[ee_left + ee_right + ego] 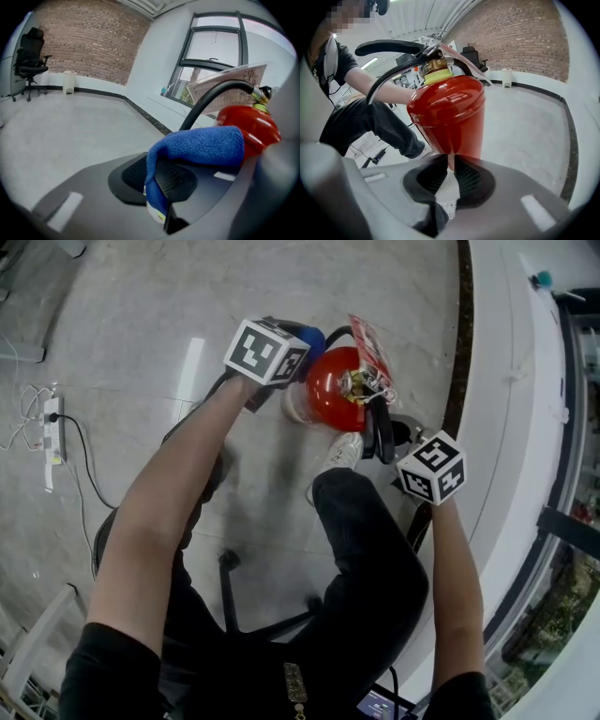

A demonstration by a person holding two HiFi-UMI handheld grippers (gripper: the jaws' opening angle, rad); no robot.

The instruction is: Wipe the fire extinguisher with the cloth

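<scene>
Blue cloth (201, 145) across half-hidden fire extinguisher (253, 126)

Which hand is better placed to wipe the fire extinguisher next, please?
Left. The left tongs grip the blue cloth right beside the red fire extinguisher; the right tongs carry no cloth and only face its cylinder.

surface: grey floor (141, 296) | standing: red fire extinguisher (328, 390) | beside it: white shoe (345, 451) | far left: power strip (52, 442)
</scene>
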